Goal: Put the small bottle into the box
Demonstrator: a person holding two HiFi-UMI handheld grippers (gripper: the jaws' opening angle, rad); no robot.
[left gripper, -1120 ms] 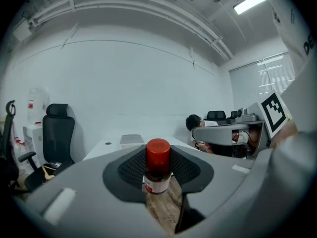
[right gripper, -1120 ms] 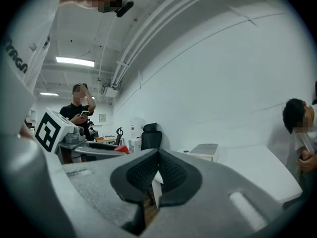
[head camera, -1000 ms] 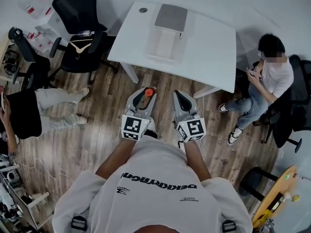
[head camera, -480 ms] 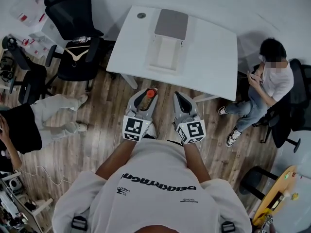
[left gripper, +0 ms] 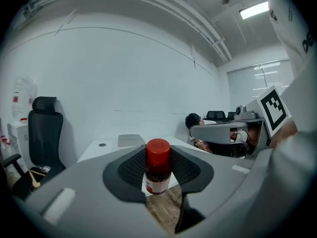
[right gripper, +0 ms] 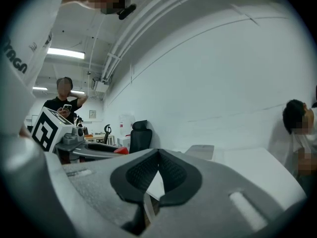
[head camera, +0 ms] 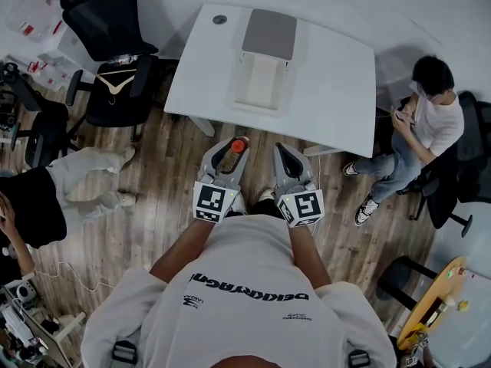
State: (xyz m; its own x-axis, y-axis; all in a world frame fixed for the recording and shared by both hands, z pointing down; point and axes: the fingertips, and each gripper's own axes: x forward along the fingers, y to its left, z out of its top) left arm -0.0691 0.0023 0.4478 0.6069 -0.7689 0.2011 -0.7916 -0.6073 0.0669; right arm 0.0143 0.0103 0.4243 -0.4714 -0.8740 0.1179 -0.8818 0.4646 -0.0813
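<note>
Small bottle (left gripper: 158, 170) (red cap up) stands pinched between the left gripper's (head camera: 232, 146) pads, just short of the white table's (head camera: 337, 75) near edge. The box (head camera: 245, 83) sits on that table. The right gripper (right gripper: 158, 157), also short of the table, has its jaws pressed together, empty.

An office: black swivel chairs (head camera: 107, 21), a white table (head camera: 337, 67), wood-plank floor (head camera: 153, 198), ceiling strip lights (left gripper: 255, 10).
</note>
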